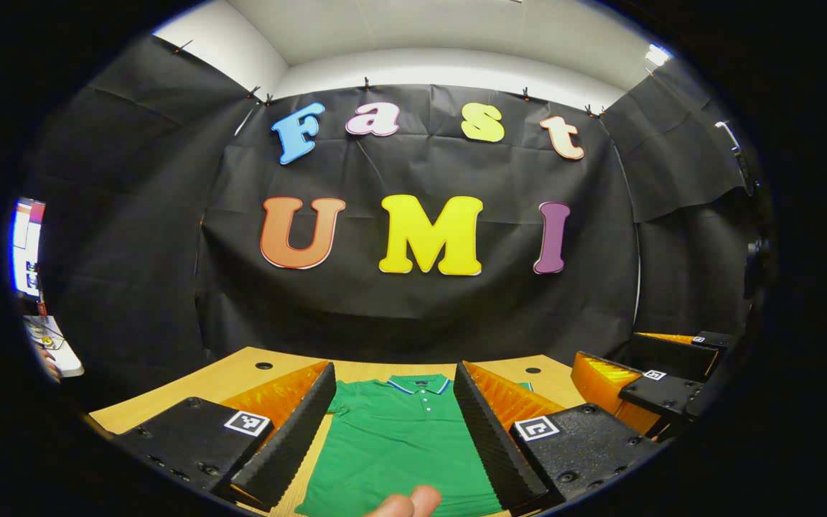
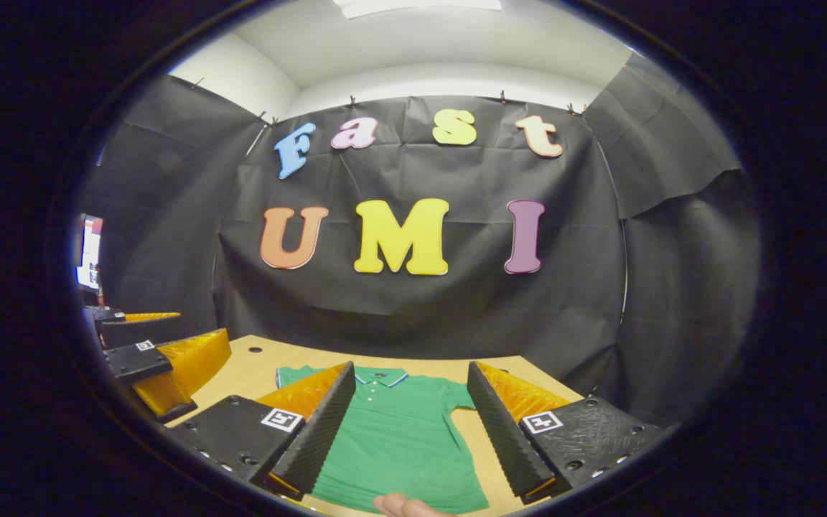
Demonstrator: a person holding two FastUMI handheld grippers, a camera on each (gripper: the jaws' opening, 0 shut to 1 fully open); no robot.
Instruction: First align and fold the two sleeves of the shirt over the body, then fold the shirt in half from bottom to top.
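Note:
A green polo shirt (image 1: 399, 445) lies flat on the wooden table (image 1: 241, 373), collar toward the far wall, sleeves spread out. In the left gripper view my left gripper (image 1: 393, 424) hangs open above the shirt's body, nothing between its fingers, and the right gripper (image 1: 661, 391) shows at the far right. In the right gripper view the shirt (image 2: 399, 431) lies below my open right gripper (image 2: 408, 420), its right sleeve (image 2: 460, 395) spread on the table, and the left gripper (image 2: 155, 359) shows at the left. A fingertip (image 1: 406, 504) pokes in at the bottom edge.
The table (image 2: 263, 366) ends at the black cloth wall close behind the shirt's collar. Small round holes (image 1: 263, 365) sit in the tabletop near the back. A screen (image 1: 26, 248) glows at the far left.

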